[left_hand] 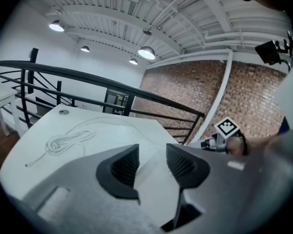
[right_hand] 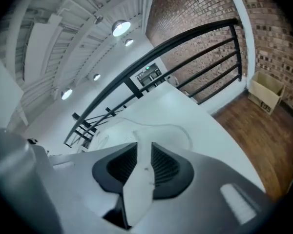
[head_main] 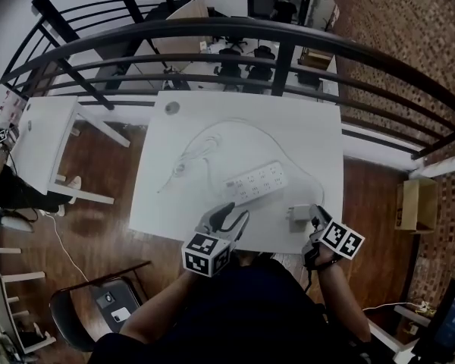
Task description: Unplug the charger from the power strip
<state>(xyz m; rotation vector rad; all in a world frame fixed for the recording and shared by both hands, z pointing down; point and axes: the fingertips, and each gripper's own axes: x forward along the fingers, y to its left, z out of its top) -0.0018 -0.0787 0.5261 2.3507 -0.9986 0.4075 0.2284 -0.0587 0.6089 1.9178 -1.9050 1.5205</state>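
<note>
At the counter's [head_main: 212, 120] near edge, right tool [head_main: 312, 214] grips the charger [head_main: 297, 218]; left tool [head_main: 231, 220] gapes wide by the power strip [head_main: 258, 182].

My left tool [head_main: 229, 217] sits at the lower centre of the head view, tilted forward and down. Its jaws stand apart, and neither pad presses on anything. My right tool [head_main: 315, 215], at the lower right, also angles downward, with its jaws clamped on the white charger [right_hand: 138, 182]. Both forearms [head_main: 152, 313] reach in from the bottom edge, elbows spread outward.
</note>
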